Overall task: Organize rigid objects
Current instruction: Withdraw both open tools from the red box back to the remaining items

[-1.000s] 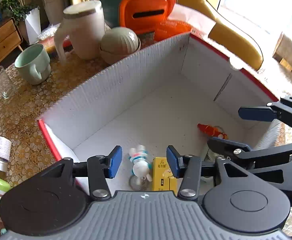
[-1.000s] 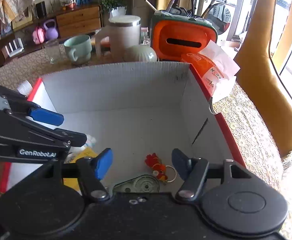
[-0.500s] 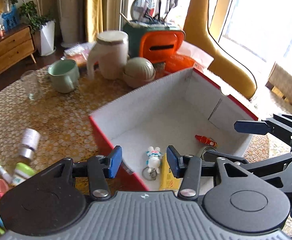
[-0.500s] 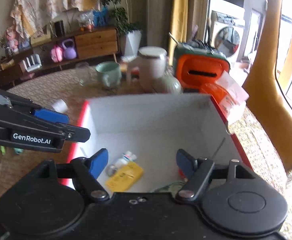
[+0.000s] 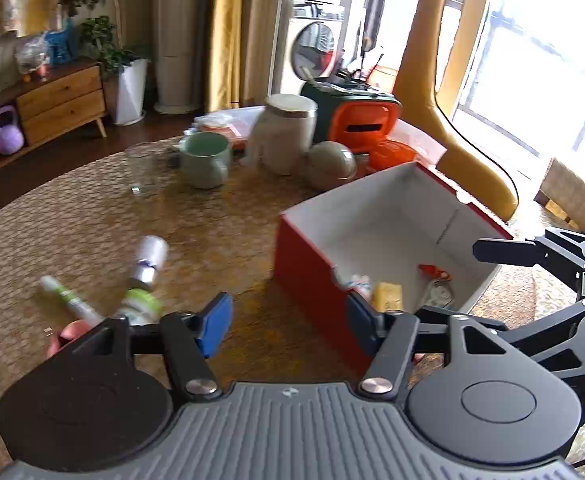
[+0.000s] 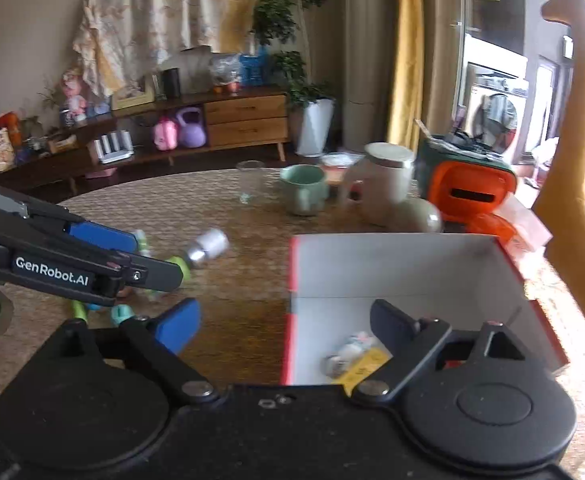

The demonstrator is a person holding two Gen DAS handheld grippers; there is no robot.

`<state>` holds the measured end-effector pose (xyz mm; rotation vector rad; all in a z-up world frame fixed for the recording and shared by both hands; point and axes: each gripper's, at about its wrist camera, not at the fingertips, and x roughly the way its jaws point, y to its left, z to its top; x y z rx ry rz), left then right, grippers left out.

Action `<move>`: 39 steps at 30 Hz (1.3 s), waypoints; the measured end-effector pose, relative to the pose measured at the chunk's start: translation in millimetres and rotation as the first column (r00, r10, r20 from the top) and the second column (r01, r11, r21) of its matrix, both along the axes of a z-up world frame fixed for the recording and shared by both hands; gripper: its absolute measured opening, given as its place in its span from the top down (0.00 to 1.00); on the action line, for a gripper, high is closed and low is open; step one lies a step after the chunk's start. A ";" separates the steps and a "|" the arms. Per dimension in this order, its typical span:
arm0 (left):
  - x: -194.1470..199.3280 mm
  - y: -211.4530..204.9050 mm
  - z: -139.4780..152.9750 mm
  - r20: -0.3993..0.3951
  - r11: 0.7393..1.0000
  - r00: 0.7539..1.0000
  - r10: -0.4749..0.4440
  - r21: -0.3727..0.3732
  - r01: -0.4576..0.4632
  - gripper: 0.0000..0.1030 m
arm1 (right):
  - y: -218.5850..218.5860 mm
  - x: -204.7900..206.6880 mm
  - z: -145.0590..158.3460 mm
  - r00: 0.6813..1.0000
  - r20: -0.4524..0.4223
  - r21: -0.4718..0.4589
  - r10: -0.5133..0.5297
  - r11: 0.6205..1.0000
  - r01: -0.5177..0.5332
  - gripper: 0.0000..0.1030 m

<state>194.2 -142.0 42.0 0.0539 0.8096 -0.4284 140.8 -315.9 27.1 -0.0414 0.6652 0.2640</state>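
A red box (image 5: 312, 280) with a white inside stands on the table. In it lie a yellow packet (image 5: 386, 296), a white toy figure (image 5: 356, 282), a red keychain (image 5: 432, 272) and a tape dispenser (image 5: 438, 292). My left gripper (image 5: 288, 326) hovers over the table just left of the box, its jaws opening with nothing between them. My right gripper (image 6: 286, 322) hangs above the box's near left corner (image 6: 292, 320), its jaws also opening and empty. Loose on the table to the left lie a white bottle (image 5: 148, 256), a green-capped bottle (image 5: 138, 306) and a white tube (image 5: 68, 296).
Behind the box stand a green mug (image 5: 206, 160), a cream jug (image 5: 284, 140), a round bowl (image 5: 330, 164), a clear glass (image 6: 249, 182) and an orange caddy (image 5: 362, 126). A yellow chair (image 5: 472, 176) is at the table's far right edge.
Both grippers have drawn back and up out of the box and spread their jaws wider. The views have swung left, bringing the loose bottles on the table into sight.
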 end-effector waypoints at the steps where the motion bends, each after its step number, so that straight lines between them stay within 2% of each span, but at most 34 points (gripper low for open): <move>1: -2.9 8.1 0.4 0.002 1.000 1.000 0.009 -0.002 -0.009 0.31 | 6.9 -2.2 -0.4 1.000 -0.002 0.003 0.014 1.000 -0.014 0.08; 6: -14.9 47.3 1.2 0.011 0.999 0.999 0.052 -0.004 -0.052 0.27 | 36.6 -4.5 -6.0 0.998 -0.010 0.011 0.058 0.998 -0.058 0.07; 10: -24.3 79.3 -0.2 0.019 0.995 0.995 0.097 -0.008 -0.097 0.20 | 61.1 -4.2 -13.0 0.996 -0.020 0.017 0.083 0.996 -0.083 0.06; 17: -31.8 133.9 -8.4 0.003 0.983 0.984 0.179 -0.044 -0.179 0.13 | 98.0 -4.1 -27.5 0.990 -0.034 0.028 0.134 0.991 -0.134 0.06; 21: -31.6 159.2 -18.2 -0.017 0.971 0.973 0.231 -0.064 -0.232 0.02 | 116.3 -0.5 -37.6 0.986 -0.053 0.036 0.160 0.987 -0.158 0.06; 28: -29.9 182.9 -41.5 -0.017 0.947 0.949 0.315 -0.058 -0.316 0.00 | 148.4 6.1 -57.7 0.975 -0.078 0.005 0.210 0.978 -0.210 0.07; 32: -27.0 190.1 -60.4 -0.034 0.936 0.936 0.349 -0.026 -0.350 0.00 | 166.3 11.0 -72.1 0.966 -0.088 -0.022 0.245 0.969 -0.247 0.08; 36: -18.8 199.5 -83.3 -0.092 0.921 0.917 0.387 -0.001 -0.389 0.00 | 182.9 18.4 -88.4 0.956 -0.106 -0.070 0.274 0.957 -0.282 0.08; 39: -13.9 207.1 -99.6 -0.107 0.905 0.900 0.423 0.009 -0.425 0.00 | 193.1 21.8 -98.7 0.946 -0.112 -0.101 0.304 0.944 -0.315 0.08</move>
